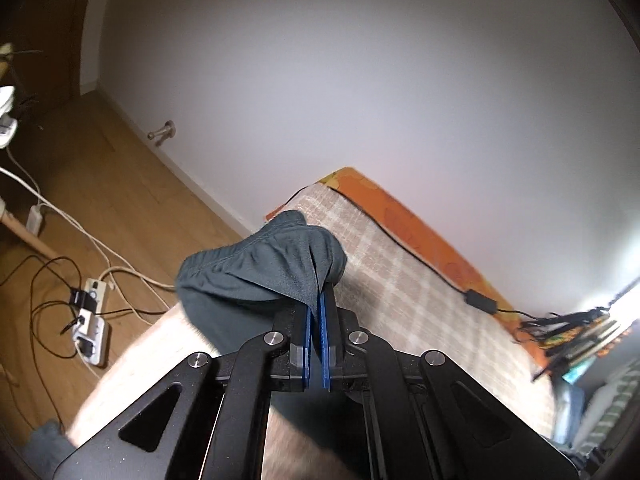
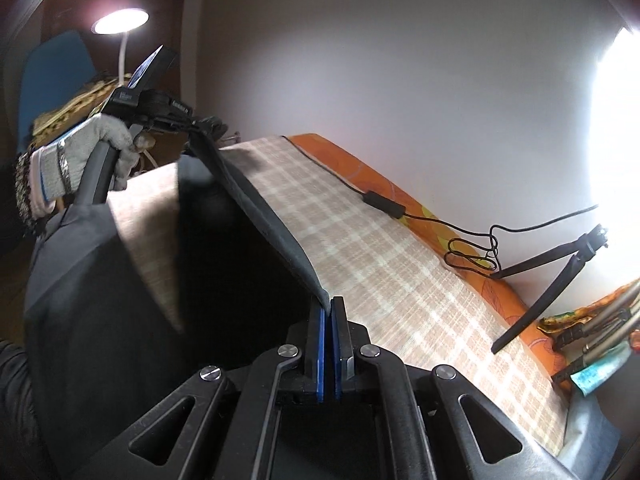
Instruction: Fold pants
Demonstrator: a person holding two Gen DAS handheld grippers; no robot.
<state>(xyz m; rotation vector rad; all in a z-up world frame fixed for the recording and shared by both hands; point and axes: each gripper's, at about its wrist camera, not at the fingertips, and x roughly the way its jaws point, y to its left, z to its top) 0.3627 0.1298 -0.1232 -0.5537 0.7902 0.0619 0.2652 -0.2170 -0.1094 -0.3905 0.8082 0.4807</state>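
Note:
Dark teal-grey pants (image 1: 256, 276) hang bunched in front of my left gripper (image 1: 318, 304), whose blue pads are shut on a fold of the cloth near the elastic waistband. In the right wrist view the same pants (image 2: 264, 216) stretch as a taut edge from the left gripper (image 2: 200, 130), held by a gloved hand (image 2: 100, 148), down to my right gripper (image 2: 331, 308), which is shut on the cloth's corner. The rest of the pants droops dark below that edge, above the checked bed cover (image 2: 400, 260).
A bed with a beige checked cover (image 1: 400, 280) and an orange sheet (image 1: 416, 224) runs along a white wall. A black cable with an adapter (image 2: 380, 204) lies on it, and a black tripod (image 2: 552, 264) stands at the right. Power strips and cords (image 1: 92, 320) sit on the wooden floor.

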